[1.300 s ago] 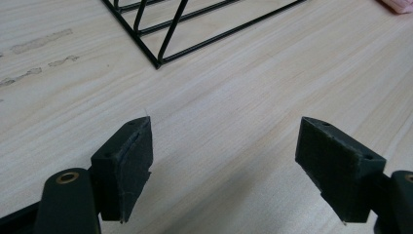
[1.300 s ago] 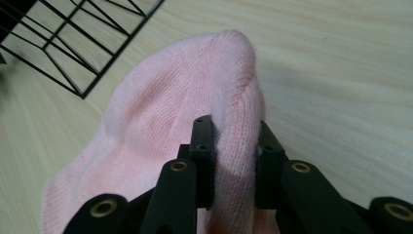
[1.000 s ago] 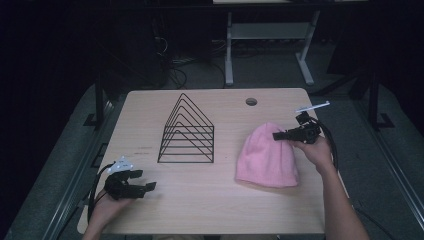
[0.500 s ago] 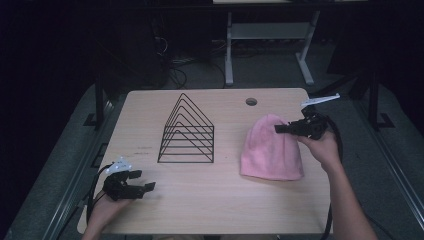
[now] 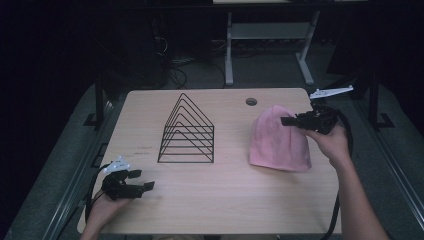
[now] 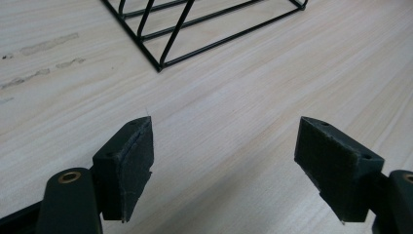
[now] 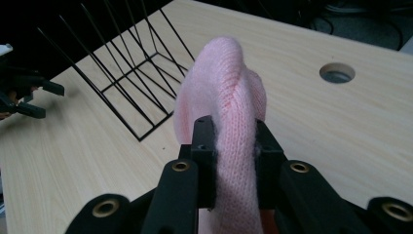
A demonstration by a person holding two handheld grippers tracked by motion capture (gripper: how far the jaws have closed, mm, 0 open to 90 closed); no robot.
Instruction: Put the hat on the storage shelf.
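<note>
You have the pink hat [image 5: 277, 142] pinched at its top edge in the jaws of your right gripper [image 5: 291, 121], partly lifted off the tabletop [image 5: 225, 200], while your left gripper [image 5: 142, 181] rests wide open and empty near the wire rack [image 5: 187, 131], so placing the hat is left.

On my feed the soft knitted beanie [image 5: 278, 142] is pale pink with a fine ribbed knit. The triangular wire rack [image 5: 187, 132] is plain black, and so are both grippers' jaws. The pale wooden tabletop [image 5: 225, 195] shows light, streaky grain.
</note>
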